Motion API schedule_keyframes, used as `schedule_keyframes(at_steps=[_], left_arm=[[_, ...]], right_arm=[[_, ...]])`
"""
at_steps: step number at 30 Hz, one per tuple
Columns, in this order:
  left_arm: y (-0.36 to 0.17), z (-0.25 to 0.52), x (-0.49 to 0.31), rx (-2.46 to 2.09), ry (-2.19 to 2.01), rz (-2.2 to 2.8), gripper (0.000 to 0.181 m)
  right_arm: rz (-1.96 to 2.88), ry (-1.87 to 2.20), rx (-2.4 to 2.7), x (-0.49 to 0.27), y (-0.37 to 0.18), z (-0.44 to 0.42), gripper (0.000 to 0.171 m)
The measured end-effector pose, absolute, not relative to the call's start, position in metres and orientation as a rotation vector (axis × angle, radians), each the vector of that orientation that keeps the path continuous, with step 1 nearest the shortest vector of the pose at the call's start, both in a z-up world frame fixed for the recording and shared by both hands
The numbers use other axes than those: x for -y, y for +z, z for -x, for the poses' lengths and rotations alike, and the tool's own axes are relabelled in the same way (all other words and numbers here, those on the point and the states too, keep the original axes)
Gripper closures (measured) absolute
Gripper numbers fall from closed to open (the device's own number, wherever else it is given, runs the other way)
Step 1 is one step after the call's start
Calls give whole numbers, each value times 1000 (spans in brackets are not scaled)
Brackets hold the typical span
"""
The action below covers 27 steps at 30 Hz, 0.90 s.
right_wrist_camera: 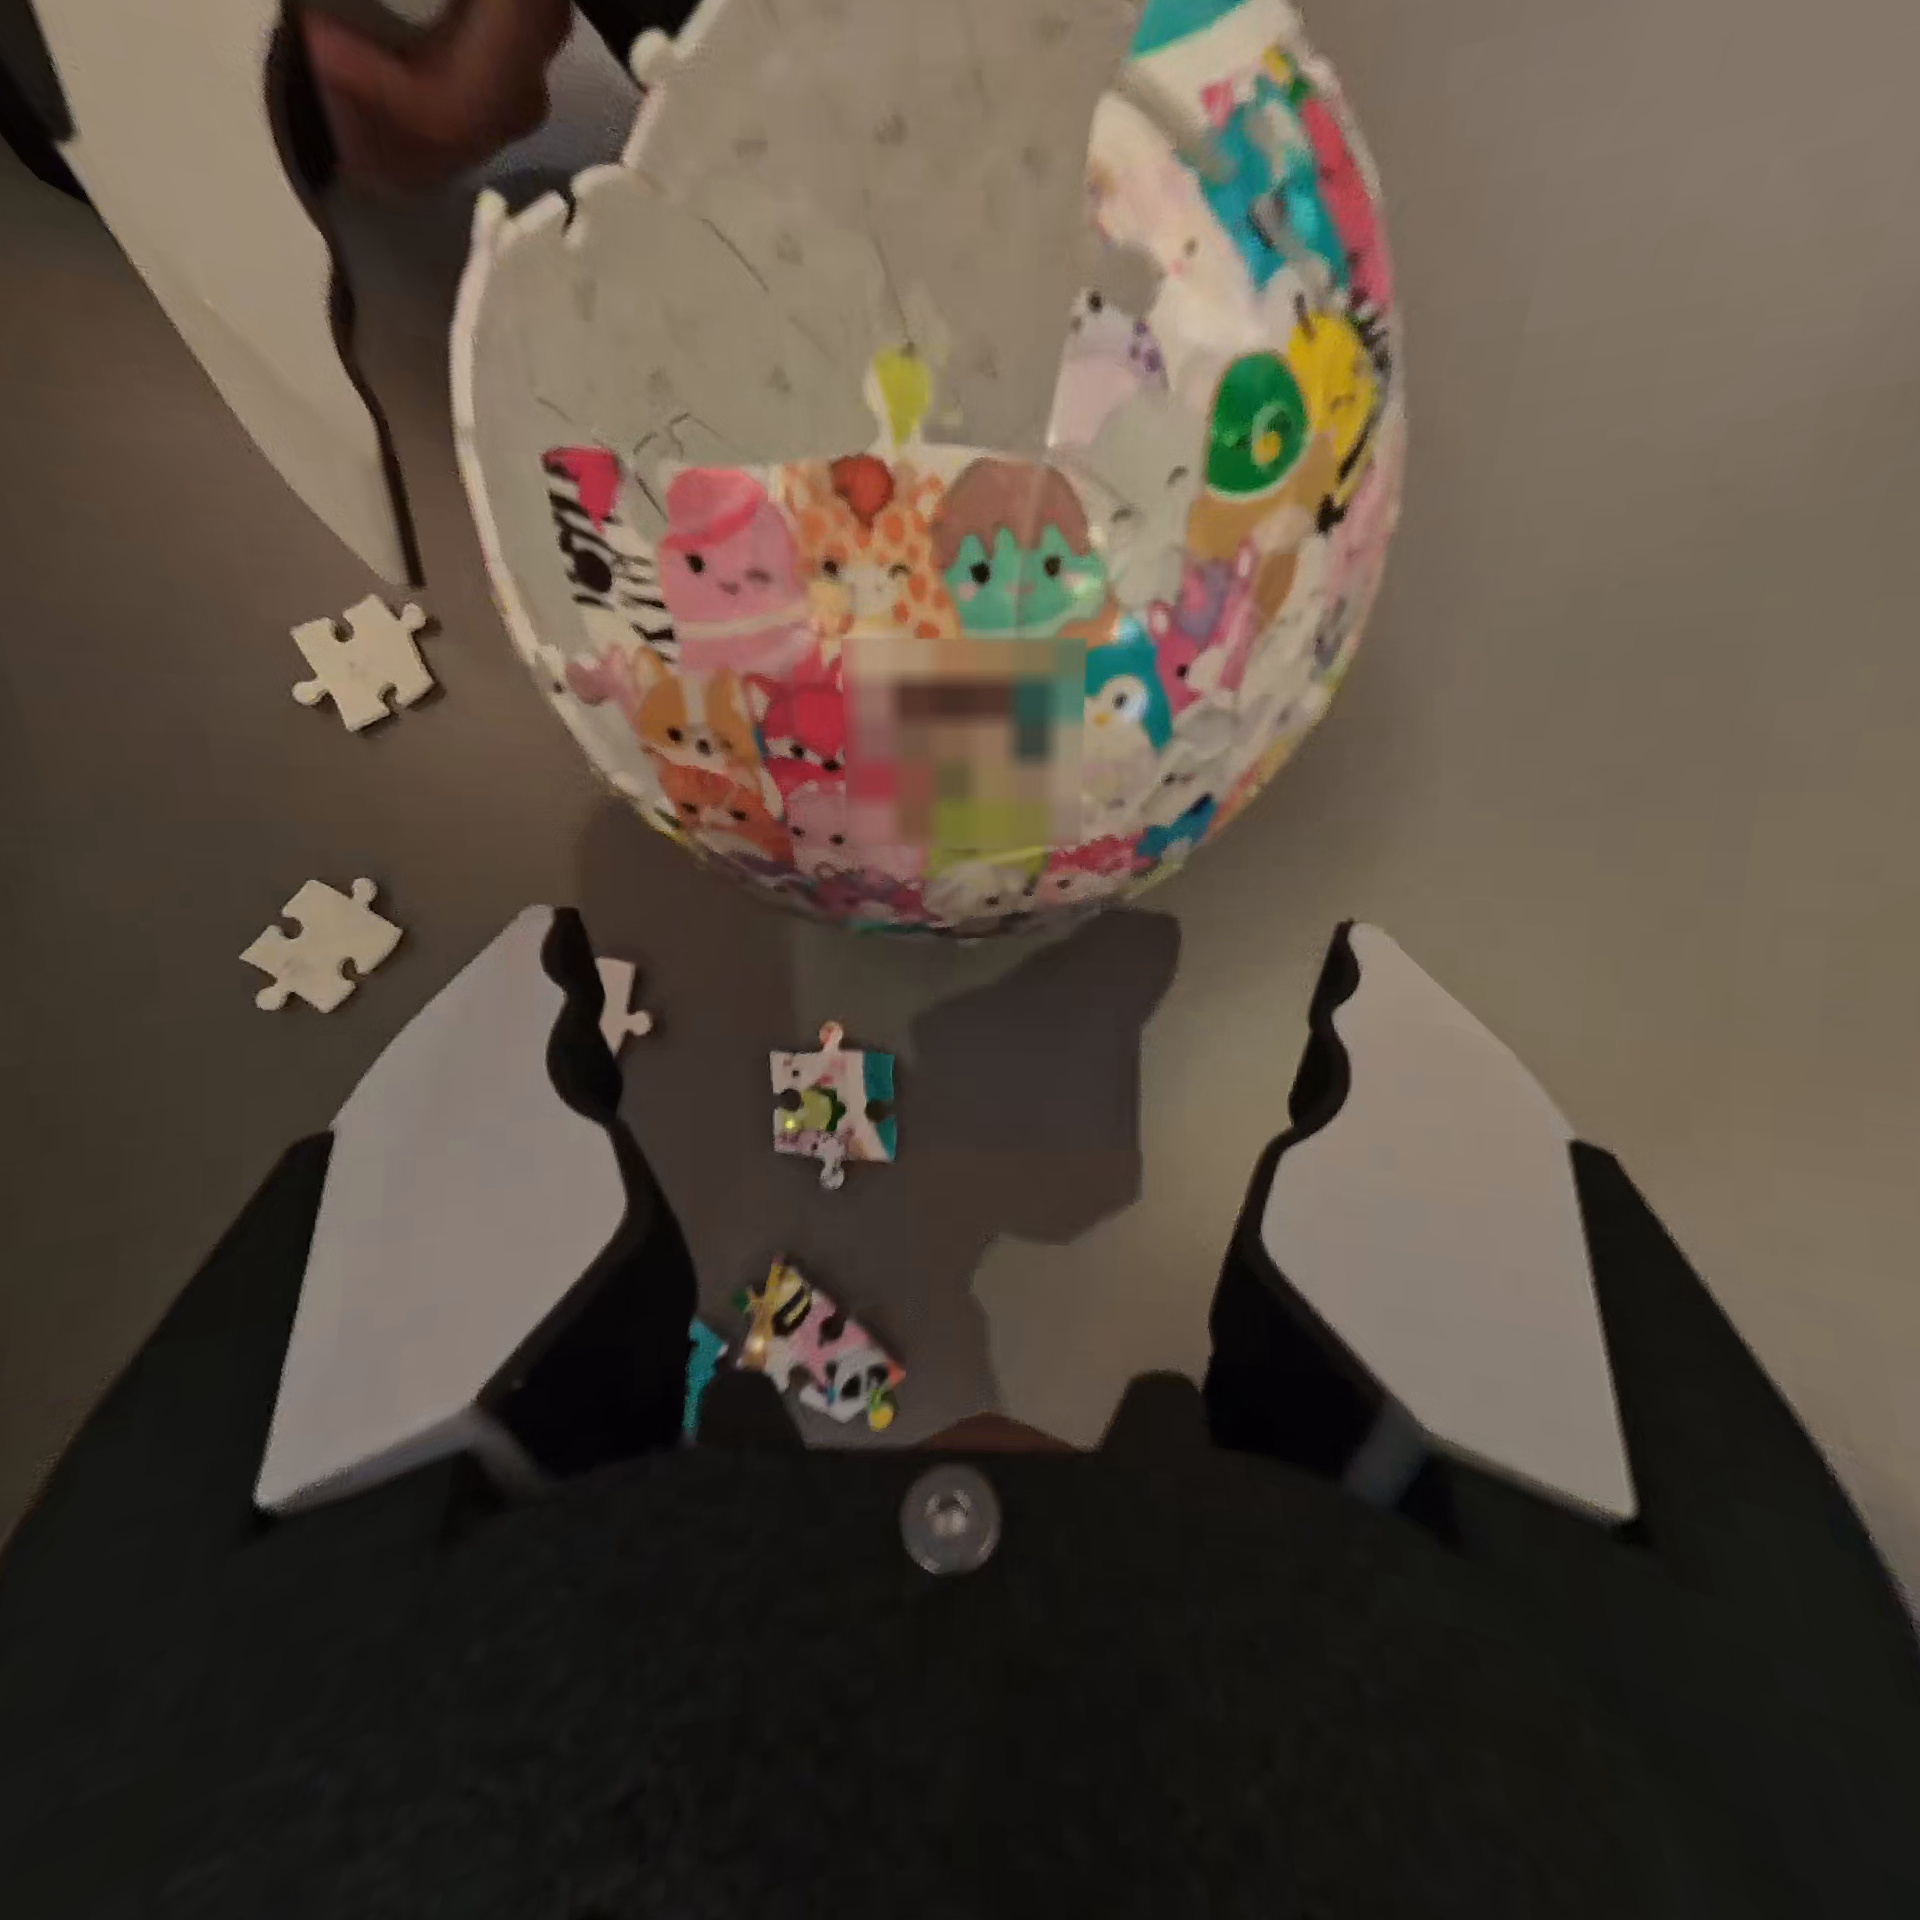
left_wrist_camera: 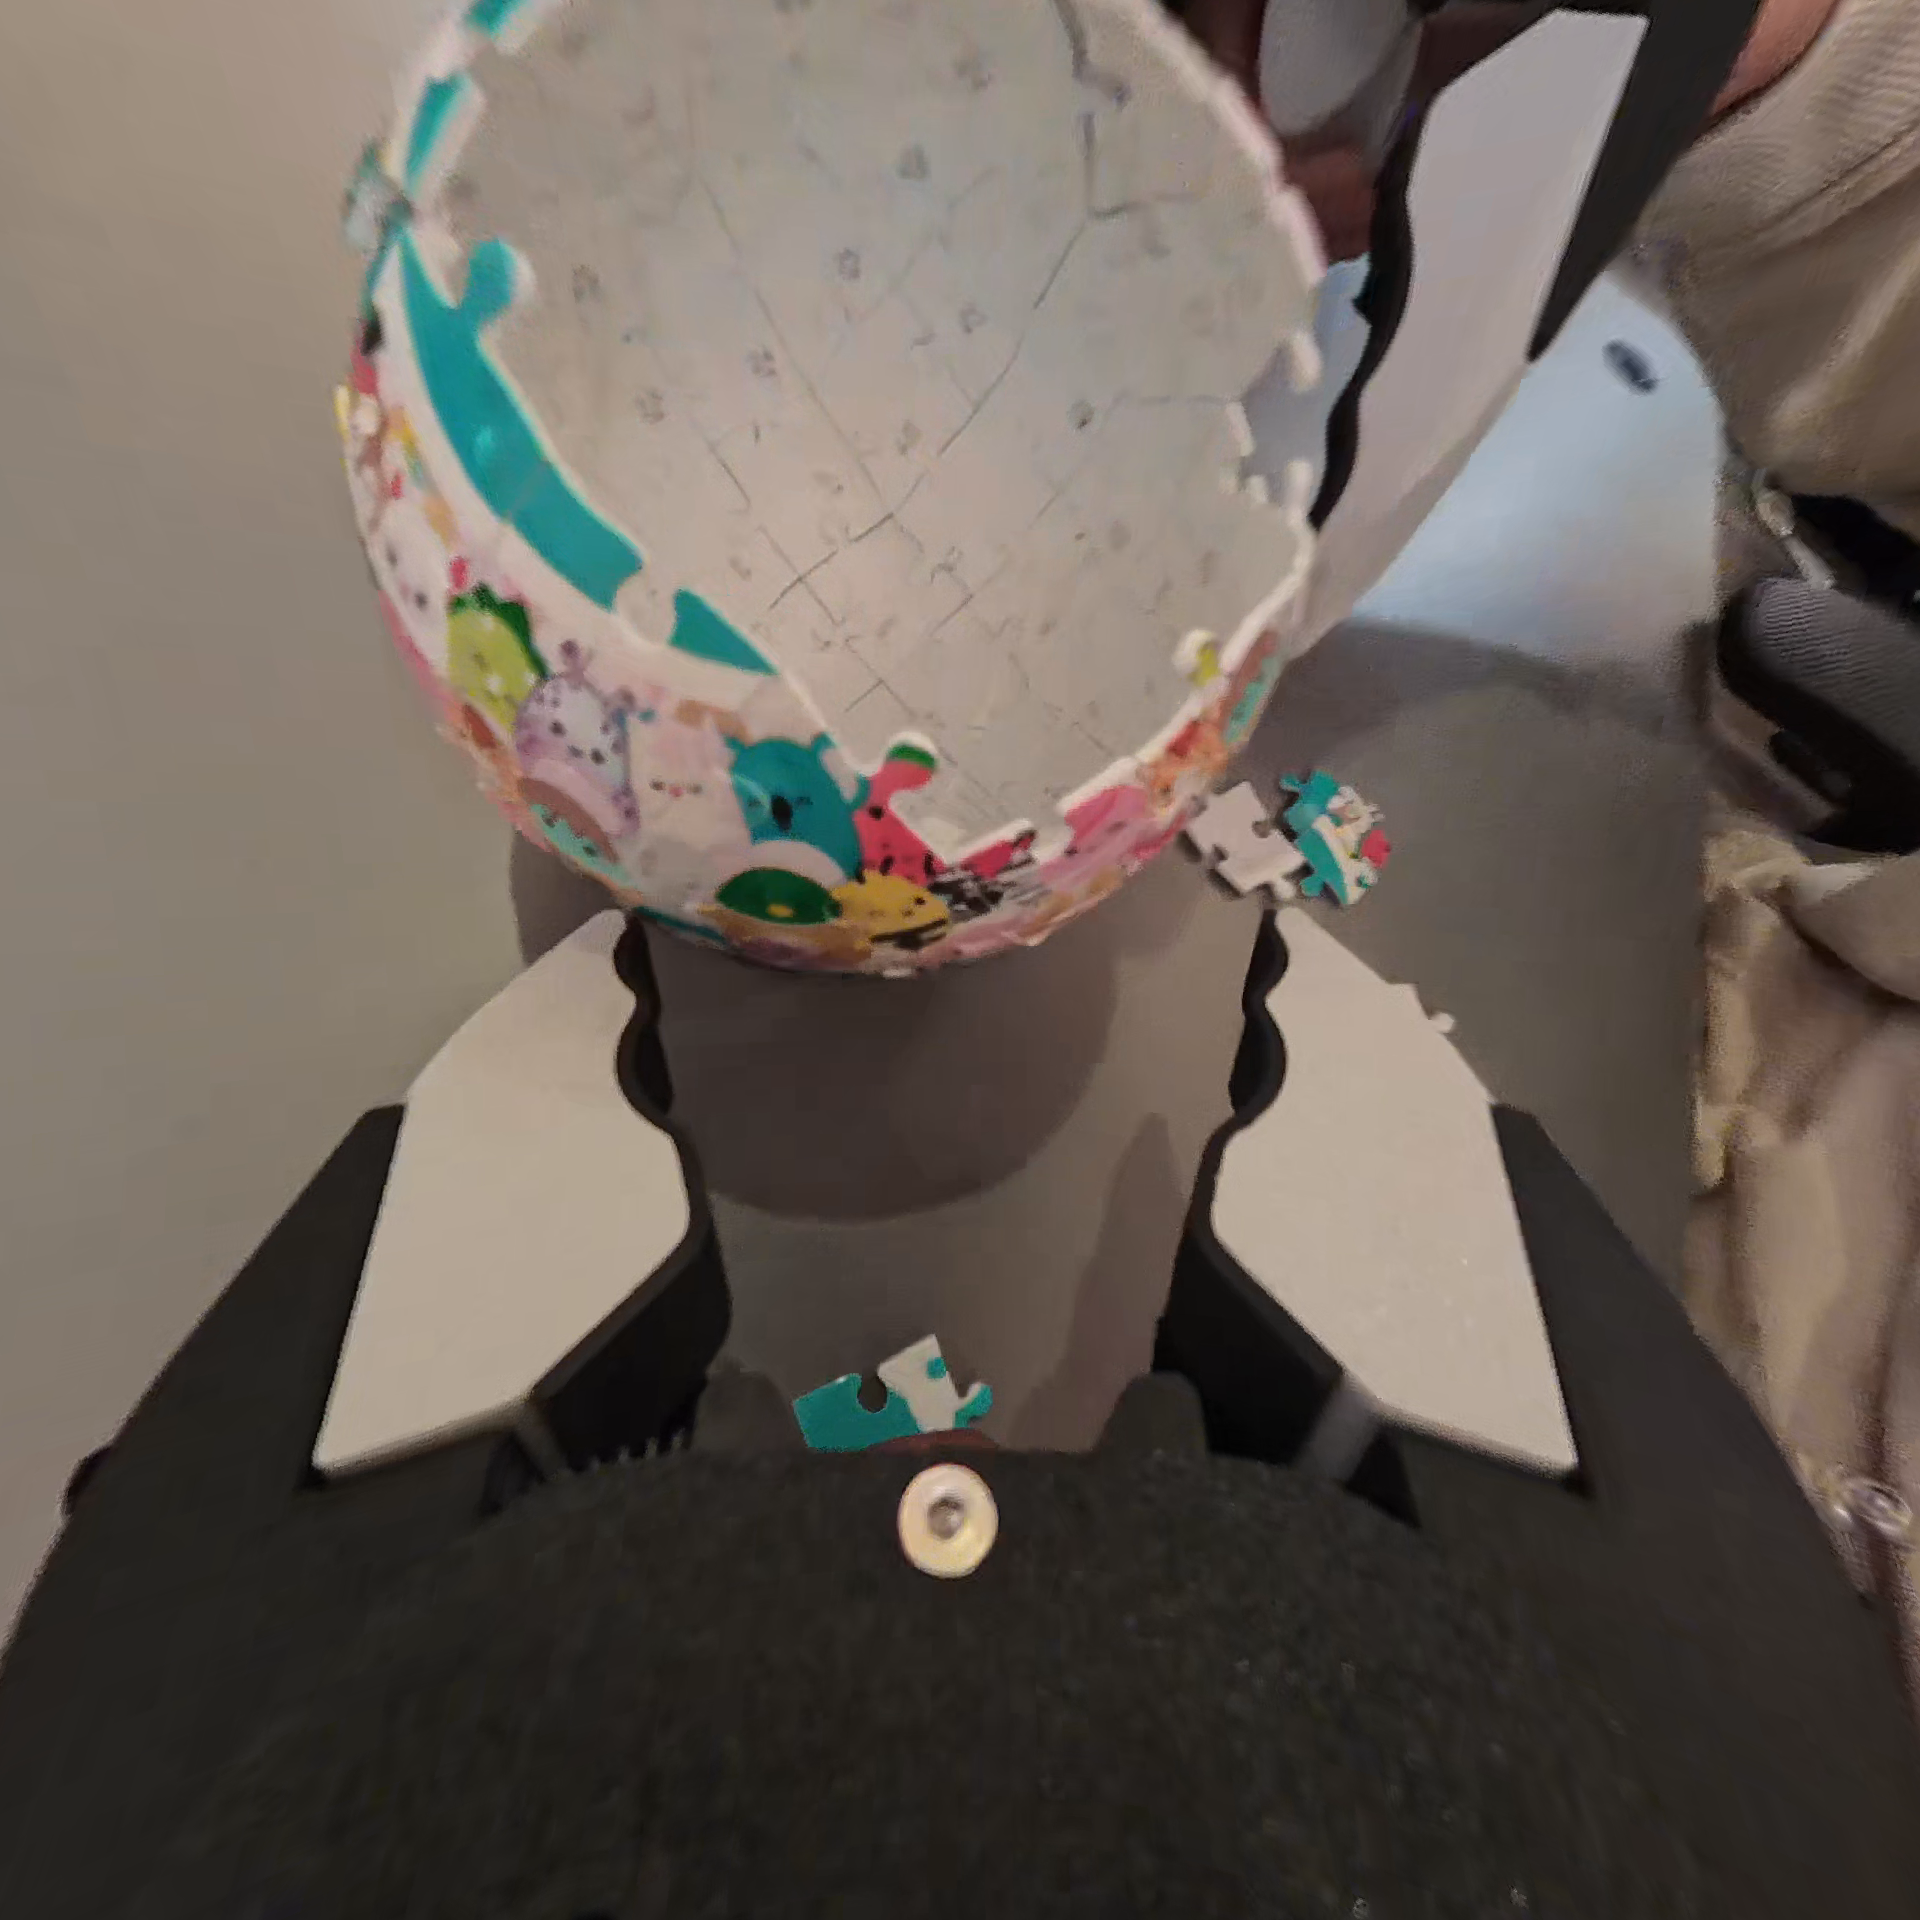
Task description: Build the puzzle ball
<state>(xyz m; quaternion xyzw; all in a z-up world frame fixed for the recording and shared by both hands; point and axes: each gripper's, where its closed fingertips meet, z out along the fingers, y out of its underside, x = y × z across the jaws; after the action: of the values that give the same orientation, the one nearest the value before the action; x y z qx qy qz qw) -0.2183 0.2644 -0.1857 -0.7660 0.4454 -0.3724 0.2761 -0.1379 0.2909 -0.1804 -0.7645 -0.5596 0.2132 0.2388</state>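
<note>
The puzzle ball (left_wrist_camera: 831, 436) is a part-built open shell, coloured with cartoon animals outside and white inside. It rests on the grey table (left_wrist_camera: 208, 935), its opening facing up toward me. My left gripper (left_wrist_camera: 951, 966) is open and empty, just short of the ball's near side. My right gripper (right_wrist_camera: 951, 945) is open and empty, also just in front of the ball (right_wrist_camera: 727, 561). In the left wrist view the right gripper's fingers (left_wrist_camera: 1371, 343) stand at the ball's right rim; I cannot tell if they touch.
Loose pieces lie around the ball: a teal one (left_wrist_camera: 894, 1403), a white one (left_wrist_camera: 1236, 836) beside a coloured one (left_wrist_camera: 1335, 836), white ones (right_wrist_camera: 358, 660) (right_wrist_camera: 322, 940), and coloured ones (right_wrist_camera: 831, 1112) (right_wrist_camera: 821, 1340). A person's beige clothing (left_wrist_camera: 1787, 260) is at the right.
</note>
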Motion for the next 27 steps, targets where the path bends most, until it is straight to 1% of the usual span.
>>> schedule_keyframes(at_steps=[3,6,8,9,13,16,17,21,25,27], left_arm=[[-194,213,-268,-1175,-983,2136,73],[-191,212,-272,-1138,-1027,2165,79],[-188,214,-277,-1130,-1055,2176,80],[-186,216,-279,-1131,-1066,2177,79],[-175,227,-290,-1130,-1046,2151,77],[-175,238,-287,-1086,-1071,2184,78],[-175,239,-284,-1067,-1087,2191,81],[-183,232,-271,-1028,-1111,2221,80],[-181,222,-277,-973,-1131,2217,81],[-172,219,-280,-951,-1192,2190,85]], right_arm=[[2066,640,1541,-290,-190,147,41],[2026,715,1526,-280,-189,157,42],[2037,735,1483,-276,-190,161,34],[2051,754,1471,-272,-191,163,26],[2084,763,1451,-259,-202,165,26],[2065,792,1442,-256,-202,164,30],[2059,791,1437,-260,-200,161,29],[1997,860,1364,-283,-176,158,31],[1961,960,1347,-278,-167,167,35],[1957,958,1329,-274,-169,170,28]])
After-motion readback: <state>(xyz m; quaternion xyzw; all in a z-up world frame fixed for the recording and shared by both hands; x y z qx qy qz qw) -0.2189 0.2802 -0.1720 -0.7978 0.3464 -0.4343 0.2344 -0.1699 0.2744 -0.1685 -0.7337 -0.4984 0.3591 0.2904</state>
